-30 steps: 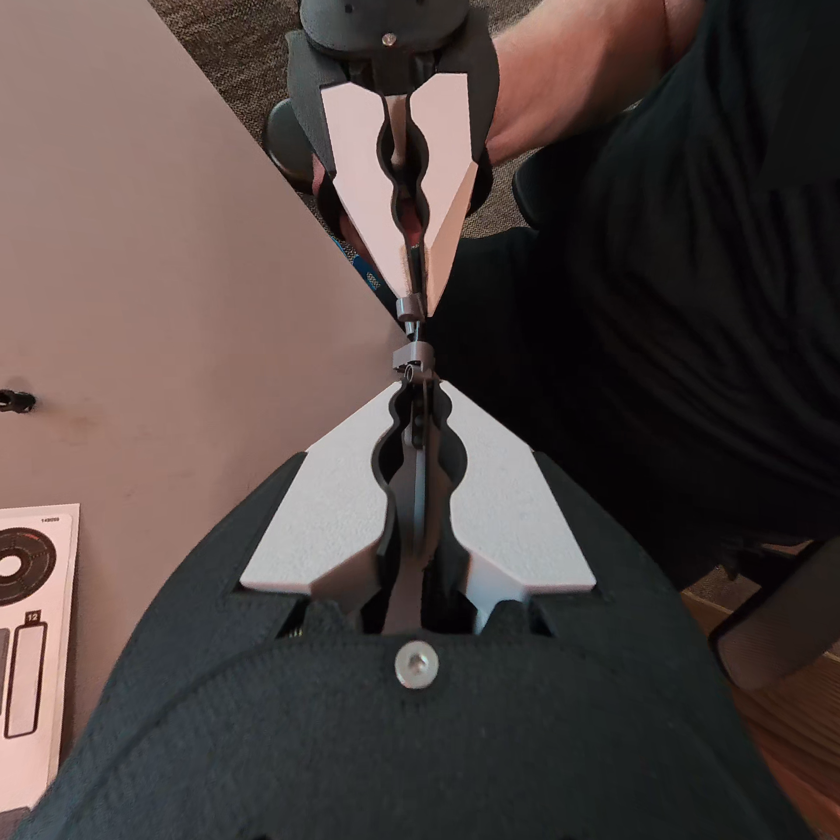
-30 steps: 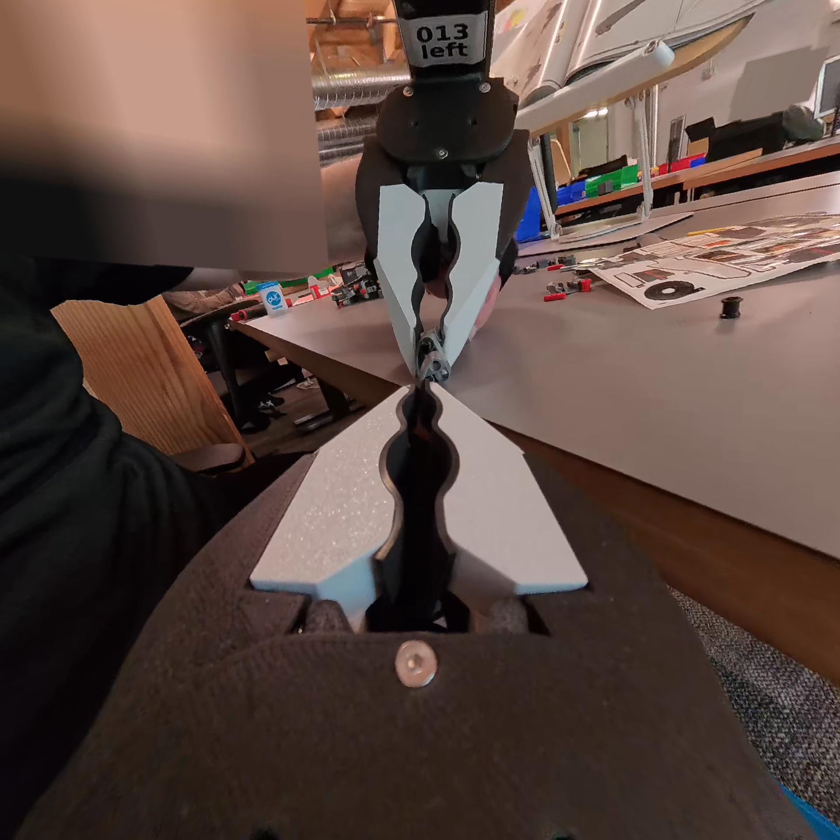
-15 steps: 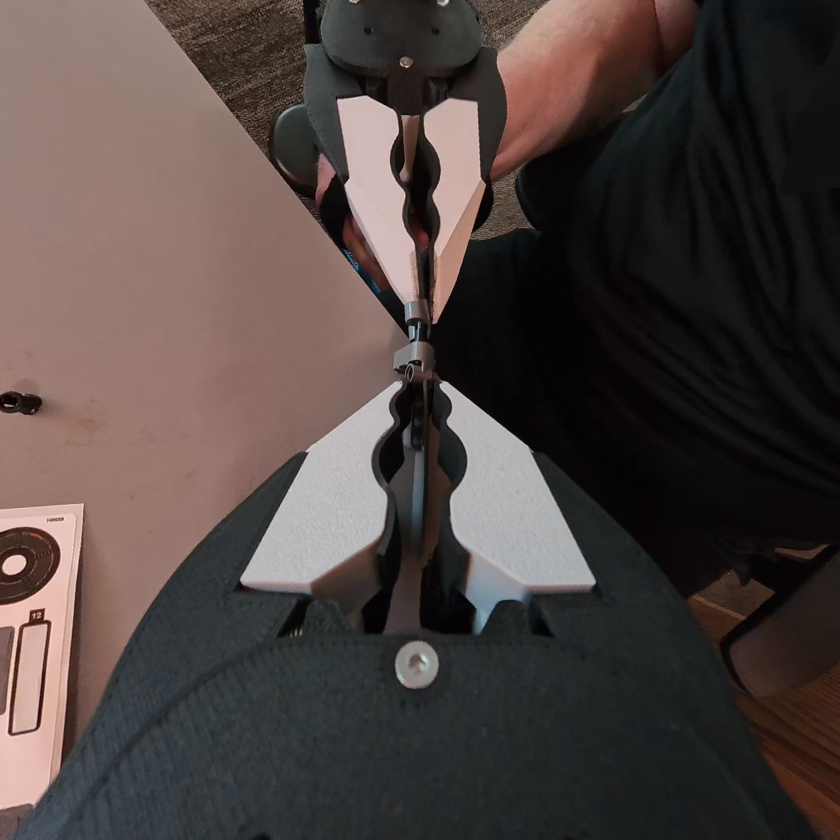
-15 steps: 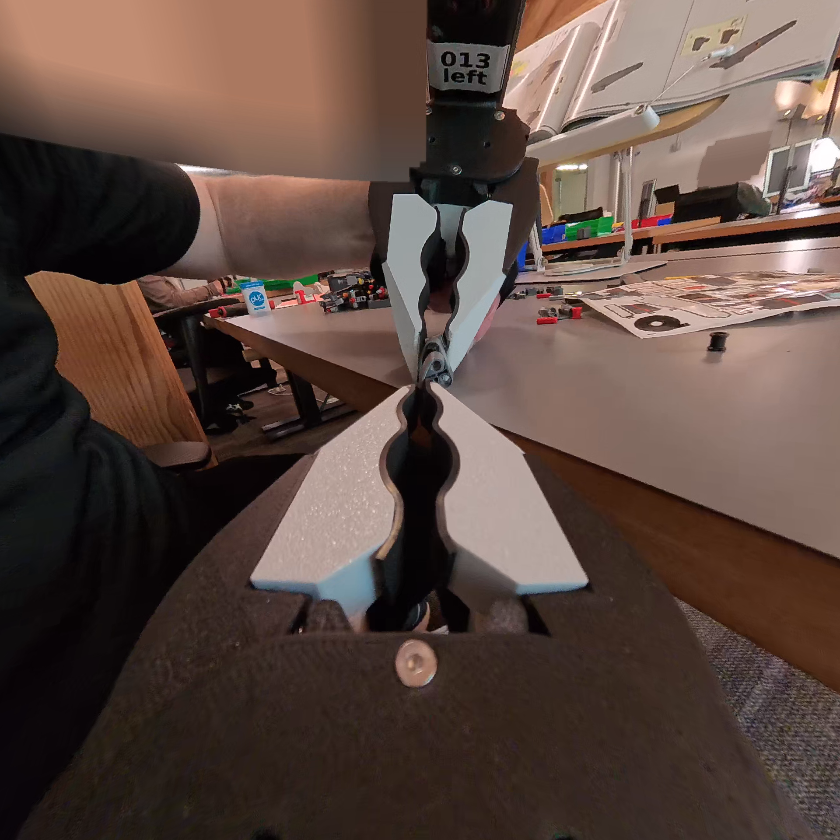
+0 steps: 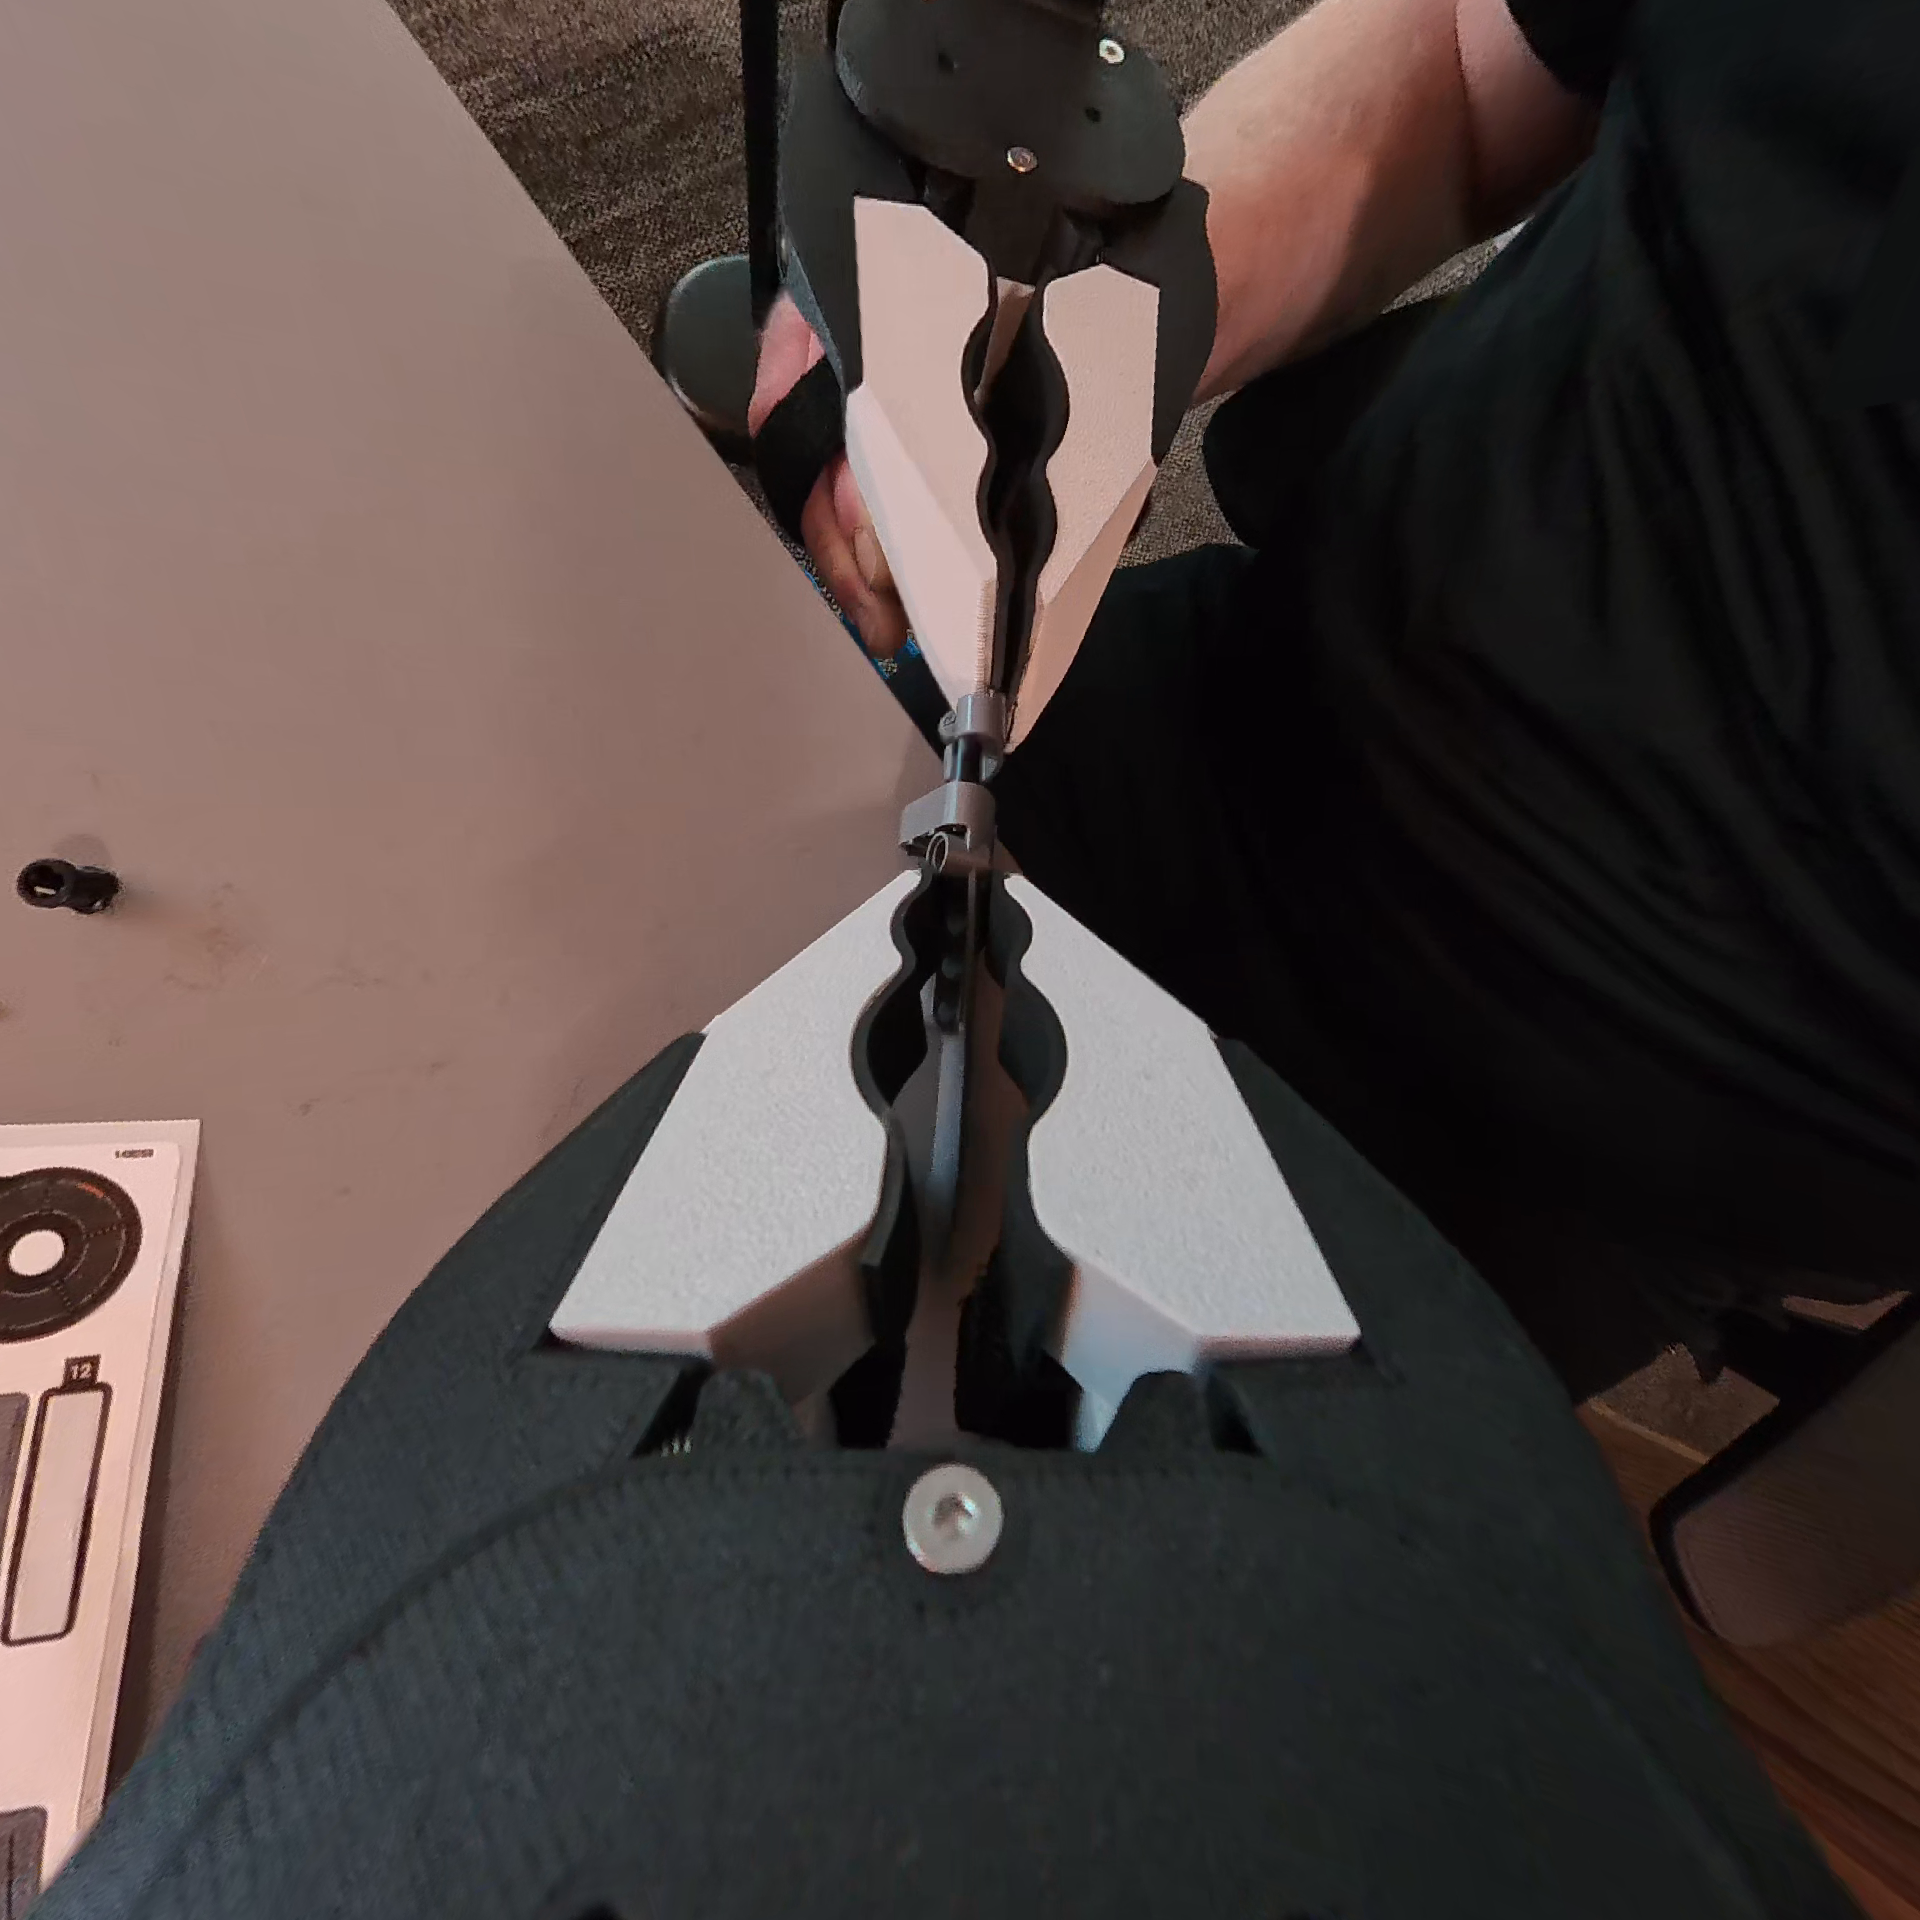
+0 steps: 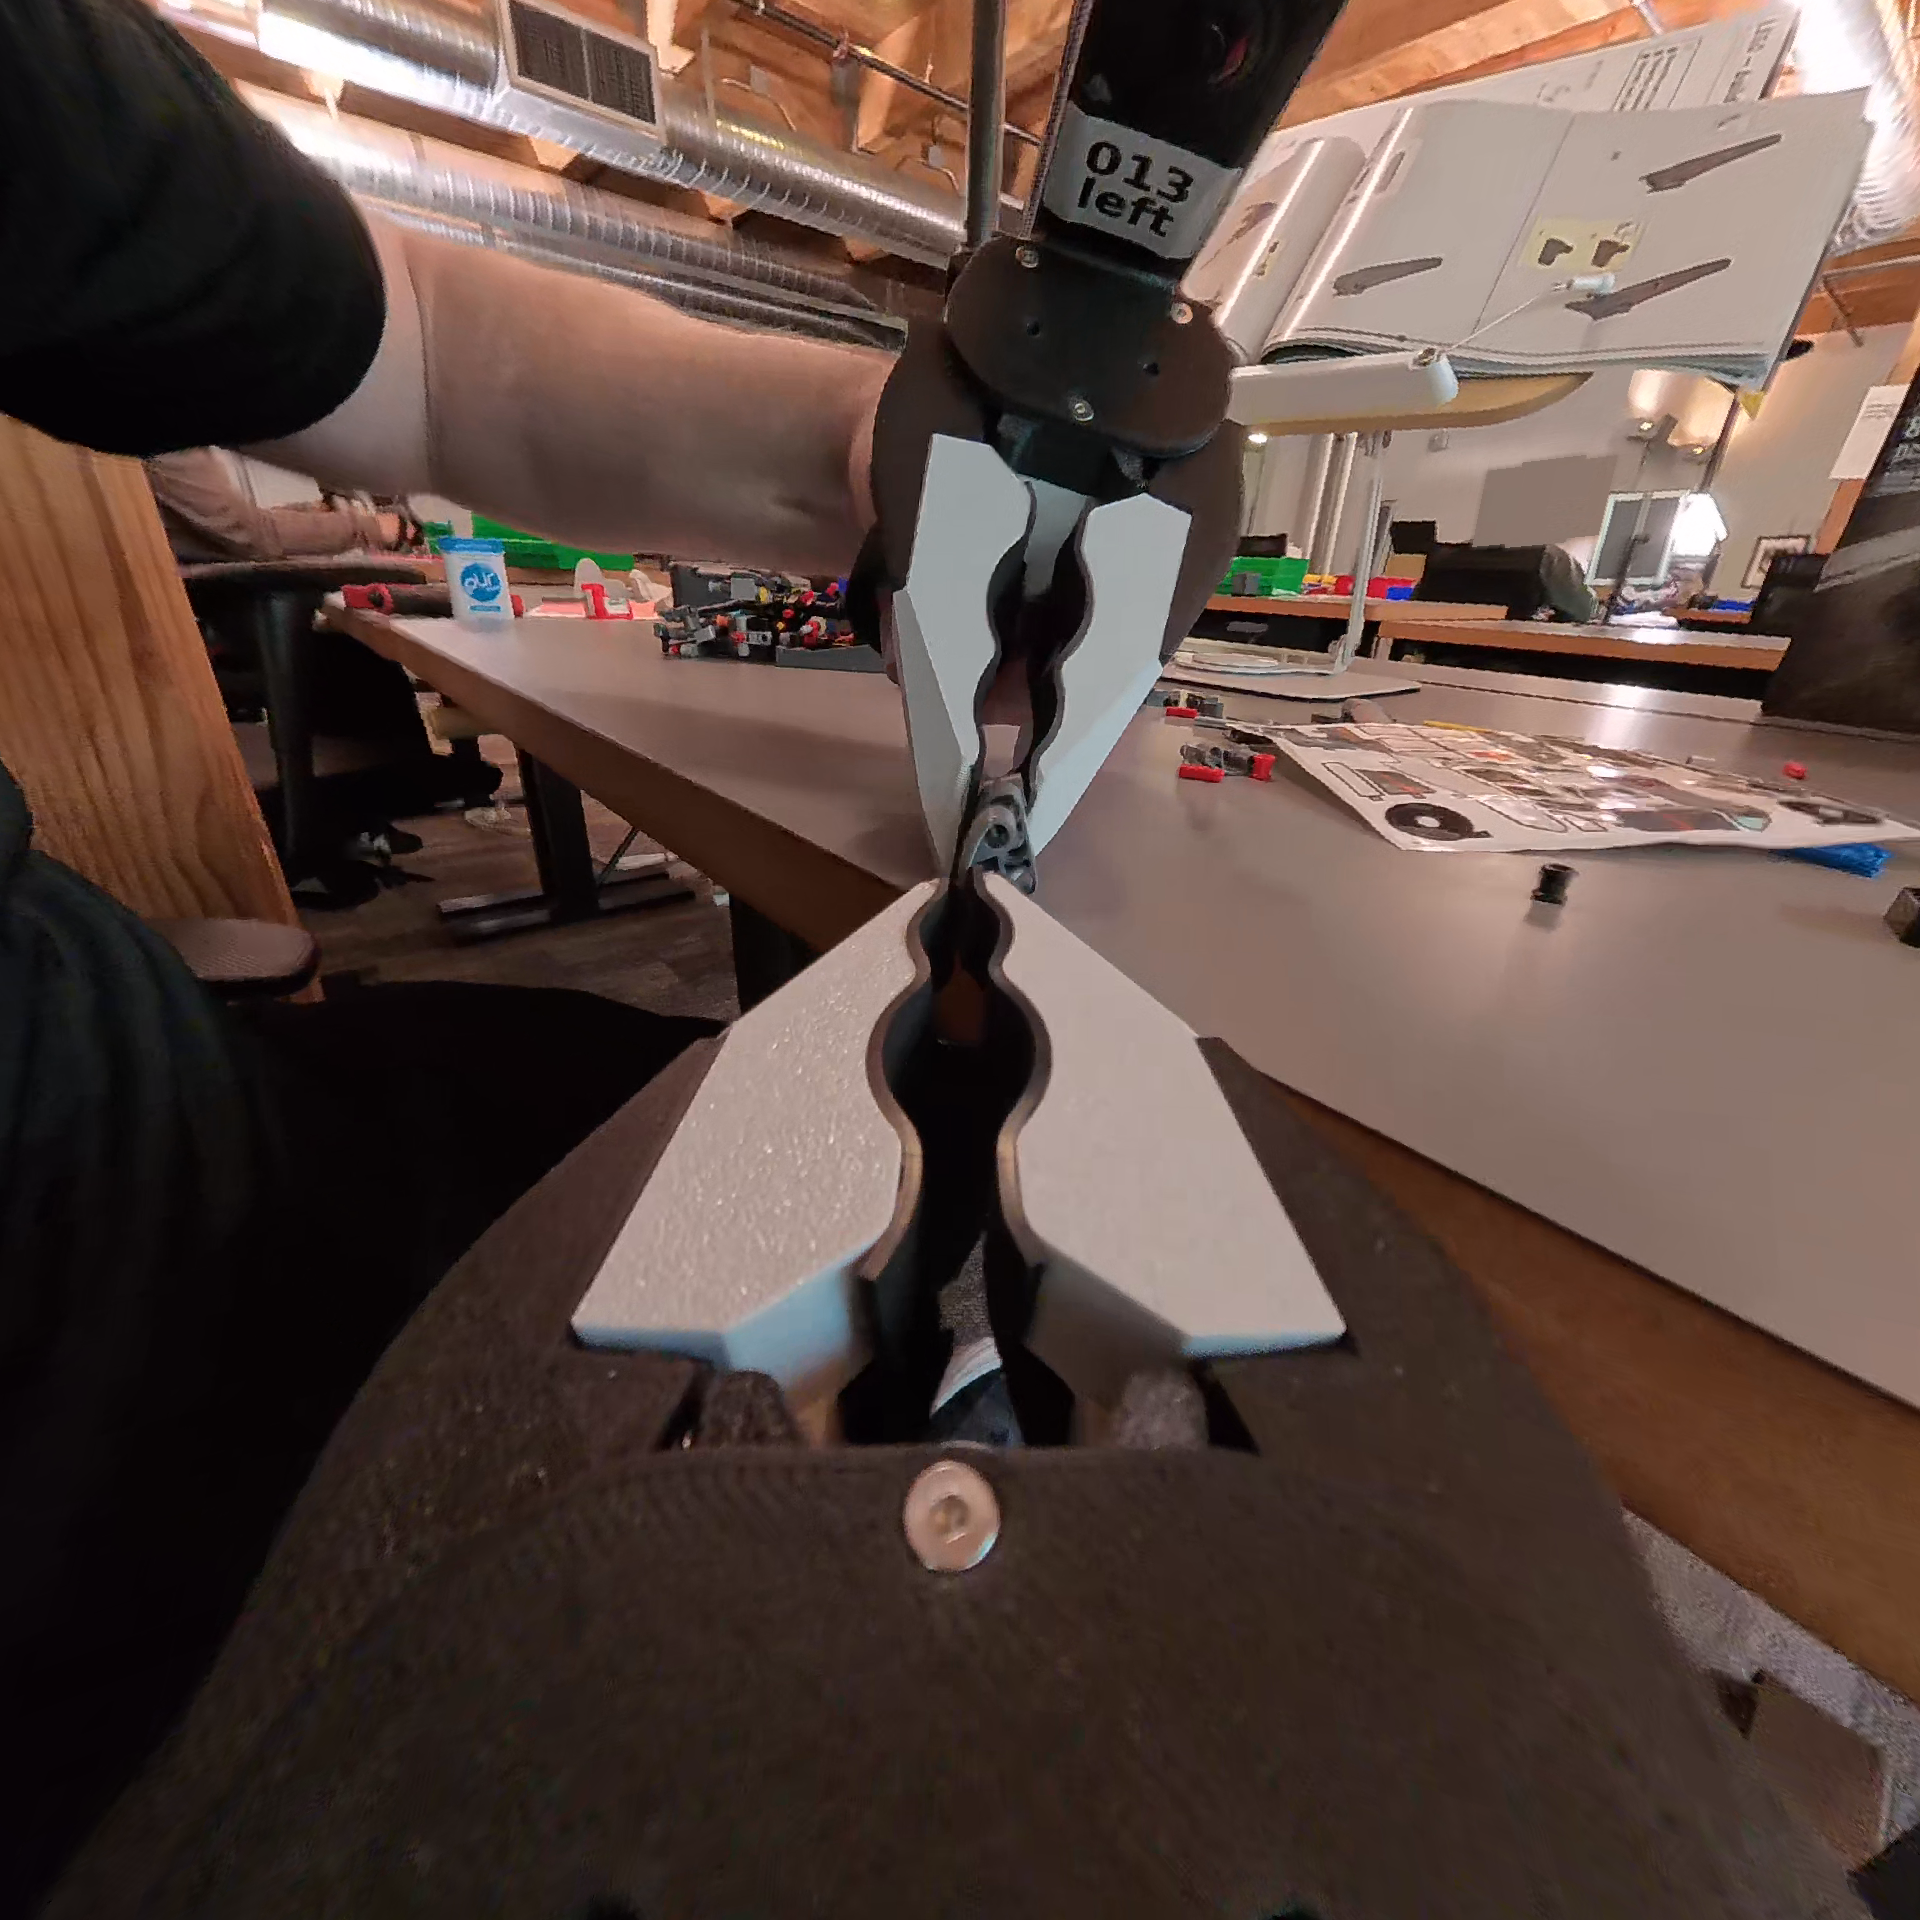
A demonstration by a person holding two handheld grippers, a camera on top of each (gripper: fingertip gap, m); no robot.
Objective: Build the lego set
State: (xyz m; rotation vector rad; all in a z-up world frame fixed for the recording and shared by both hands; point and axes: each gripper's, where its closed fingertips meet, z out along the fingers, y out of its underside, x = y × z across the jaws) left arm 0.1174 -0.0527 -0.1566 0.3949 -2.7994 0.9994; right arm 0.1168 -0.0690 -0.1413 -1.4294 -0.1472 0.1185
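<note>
Held in mid-air just off the corner of the grey bench (image 5: pixel 312 520), between two opposed grippers meeting tip to tip. Left gripper (image 5: pixel 961 883) clenched on a thin grey lego beam (image 5: pixel 951 1091) running back between its white fingers, ending forward in a small grey connector block (image 5: pixel 951 821) with a hole in its side. From that block, a short black axle (image 5: pixel 968 764) poking toward the right gripper (image 5: pixel 997 707), clenched on a small grey bushing (image 5: pixel 977 717) threaded on the axle's far end. Bushing and block apart, a stretch of bare black axle showing between them. In the right wrist view, only the grey holed end of the piece (image 6: pixel 1000 831) visible, pinched at the left gripper's tips (image 6: pixel 987 831) just beyond the right gripper's closed tips (image 6: pixel 961 888). On the bench: a small black lego part (image 5: pixel 68 885) lying alone, a sticker sheet (image 5: pixel 73 1351) at the near edge, scattered red and grey pieces (image 6: pixel 1221 758) farther back.
</note>
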